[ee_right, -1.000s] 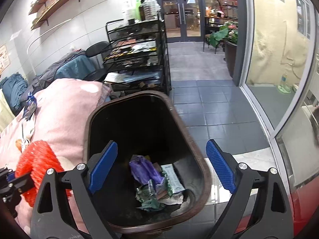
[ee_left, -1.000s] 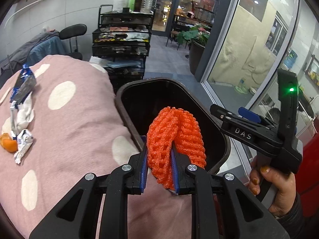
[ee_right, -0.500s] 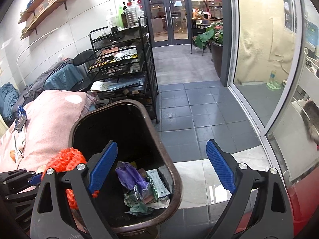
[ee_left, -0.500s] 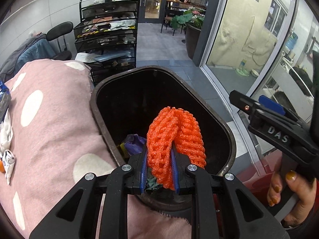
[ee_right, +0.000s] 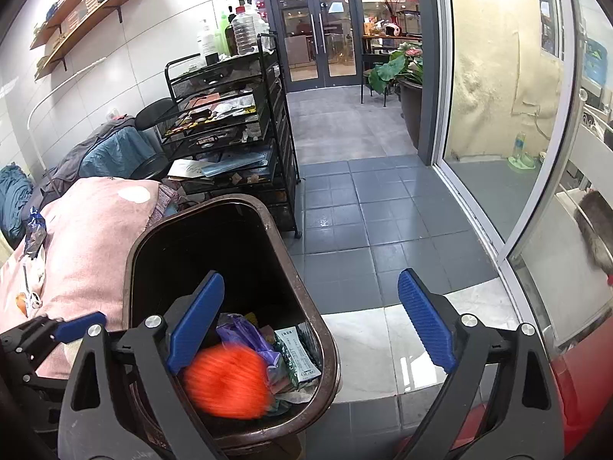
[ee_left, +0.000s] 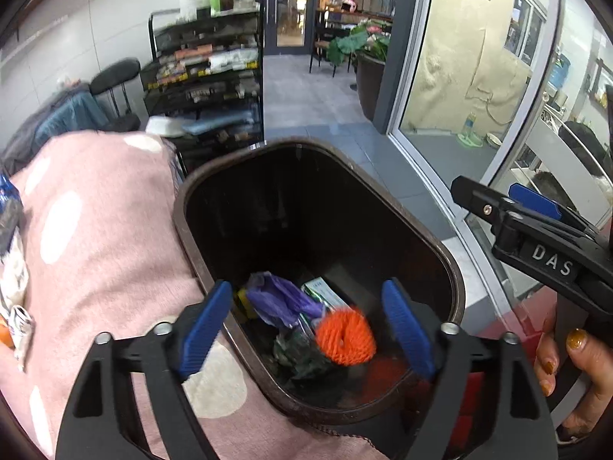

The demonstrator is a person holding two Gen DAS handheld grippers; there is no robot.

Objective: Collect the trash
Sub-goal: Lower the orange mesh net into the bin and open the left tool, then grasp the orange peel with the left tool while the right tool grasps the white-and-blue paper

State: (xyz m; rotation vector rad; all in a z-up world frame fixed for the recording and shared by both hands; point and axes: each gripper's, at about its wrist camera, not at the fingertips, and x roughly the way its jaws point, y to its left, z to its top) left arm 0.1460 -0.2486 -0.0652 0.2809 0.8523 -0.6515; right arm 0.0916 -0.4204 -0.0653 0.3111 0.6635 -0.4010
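Observation:
A dark brown trash bin point(ee_left: 456, 280) point(ee_right: 329, 349) stands beside a pink dotted blanket point(ee_left: 103, 245). An orange foam net point(ee_left: 345, 339) point(ee_right: 226, 381) is inside the bin, blurred, above a purple wrapper point(ee_left: 283, 299) and other trash. My left gripper point(ee_left: 306, 324) is open and empty over the bin's near rim. My right gripper point(ee_right: 310, 322) is open and empty over the bin's right side; it also shows in the left wrist view point(ee_left: 536, 222). Wrappers point(ee_left: 15, 264) and an orange piece point(ee_left: 4, 335) lie on the blanket at the left.
A black wire shelf rack point(ee_right: 230, 122) with bottles on top stands behind the bin. A chair with clothes point(ee_right: 115, 145) is to its left. Grey tiled floor point(ee_right: 345, 230) runs to glass doors. A glass wall point(ee_right: 509, 115) is on the right.
My left gripper opened and let go of the orange foam net, which dropped into the bin. The right gripper stayed open beside the bin.

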